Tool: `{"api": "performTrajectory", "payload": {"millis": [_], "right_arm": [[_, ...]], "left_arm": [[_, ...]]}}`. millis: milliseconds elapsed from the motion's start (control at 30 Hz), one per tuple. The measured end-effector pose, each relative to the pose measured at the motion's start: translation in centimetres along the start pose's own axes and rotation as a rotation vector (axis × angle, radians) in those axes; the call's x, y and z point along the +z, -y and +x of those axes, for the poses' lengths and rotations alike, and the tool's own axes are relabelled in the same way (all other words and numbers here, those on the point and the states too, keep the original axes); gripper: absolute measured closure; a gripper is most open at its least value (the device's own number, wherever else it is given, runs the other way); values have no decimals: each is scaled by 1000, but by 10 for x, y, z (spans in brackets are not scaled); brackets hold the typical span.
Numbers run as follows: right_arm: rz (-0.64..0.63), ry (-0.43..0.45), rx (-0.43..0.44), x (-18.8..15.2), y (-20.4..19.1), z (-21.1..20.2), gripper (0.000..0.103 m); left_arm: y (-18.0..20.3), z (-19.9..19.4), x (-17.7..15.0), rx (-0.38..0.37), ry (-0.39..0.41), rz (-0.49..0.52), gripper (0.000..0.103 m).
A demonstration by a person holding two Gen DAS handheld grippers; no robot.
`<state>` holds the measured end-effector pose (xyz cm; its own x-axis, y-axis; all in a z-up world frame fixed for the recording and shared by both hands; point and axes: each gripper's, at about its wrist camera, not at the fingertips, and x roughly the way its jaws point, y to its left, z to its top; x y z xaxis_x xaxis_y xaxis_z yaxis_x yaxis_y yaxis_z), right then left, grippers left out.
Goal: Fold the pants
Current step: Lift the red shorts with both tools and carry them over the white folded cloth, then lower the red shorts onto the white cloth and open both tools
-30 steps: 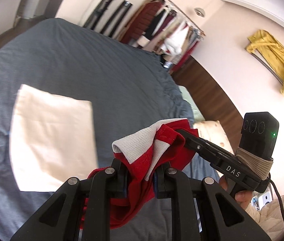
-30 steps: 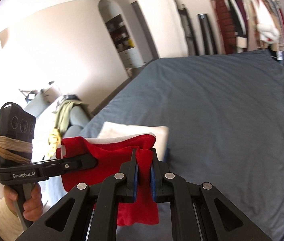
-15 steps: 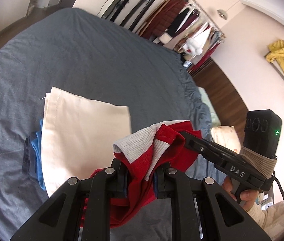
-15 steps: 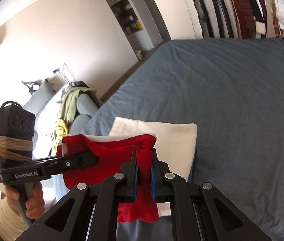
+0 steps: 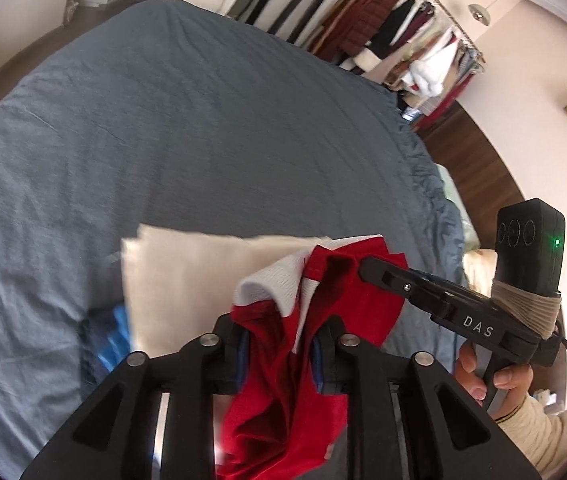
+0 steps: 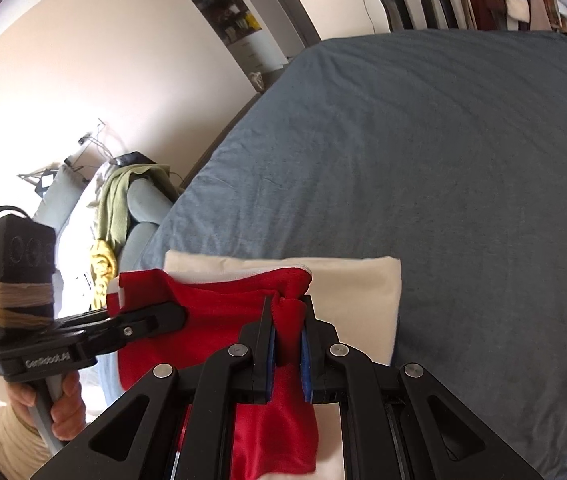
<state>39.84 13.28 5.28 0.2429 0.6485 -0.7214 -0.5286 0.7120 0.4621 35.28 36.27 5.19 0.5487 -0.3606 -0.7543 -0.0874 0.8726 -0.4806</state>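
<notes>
The red pants [image 5: 283,364] with a white inner waistband hang bunched between both grippers, above the bed. My left gripper [image 5: 279,344] is shut on one corner of the red pants. My right gripper [image 6: 287,324] is shut on the other corner of the red pants [image 6: 219,320]. The right gripper also shows in the left wrist view [image 5: 367,268], clamped on the cloth. The left gripper also shows in the right wrist view [image 6: 175,316]. The lower part of the pants is hidden behind my fingers.
A folded cream garment [image 5: 187,280] lies on the grey bed [image 5: 203,128] under the pants, also in the right wrist view [image 6: 355,300], on a blue item [image 5: 115,332]. A clothes rack [image 5: 403,48] stands at the far end. A chair with clothes [image 6: 123,208] stands beside the bed.
Both grippers have carried the red pants forward over the bed; the folded cream garment now lies directly under and behind the pants. The grips are unchanged.
</notes>
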Motion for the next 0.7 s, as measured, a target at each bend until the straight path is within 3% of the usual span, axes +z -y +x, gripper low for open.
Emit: {"api": "performTrajectory", "payload": {"millis": [100, 233, 367, 467, 600, 700], "right_arm": [[8, -12, -16, 7, 2, 16, 92], [17, -15, -90, 15, 4, 30, 66], [17, 21, -176, 13, 6, 22, 66], [16, 33, -205, 7, 8, 11, 66], [56, 26, -167, -1, 18, 9, 66], [95, -29, -144, -3, 31, 28, 66]], "left_arm": [[-13, -1, 6, 81, 9, 5, 78], [-24, -7, 8, 140, 21, -13, 73], [-16, -20, 9, 228, 83, 28, 66], [-4, -22, 8, 218, 92, 67, 65], [18, -2, 9, 194, 49, 170, 65], [18, 18, 12, 246, 27, 196, 66]]}}
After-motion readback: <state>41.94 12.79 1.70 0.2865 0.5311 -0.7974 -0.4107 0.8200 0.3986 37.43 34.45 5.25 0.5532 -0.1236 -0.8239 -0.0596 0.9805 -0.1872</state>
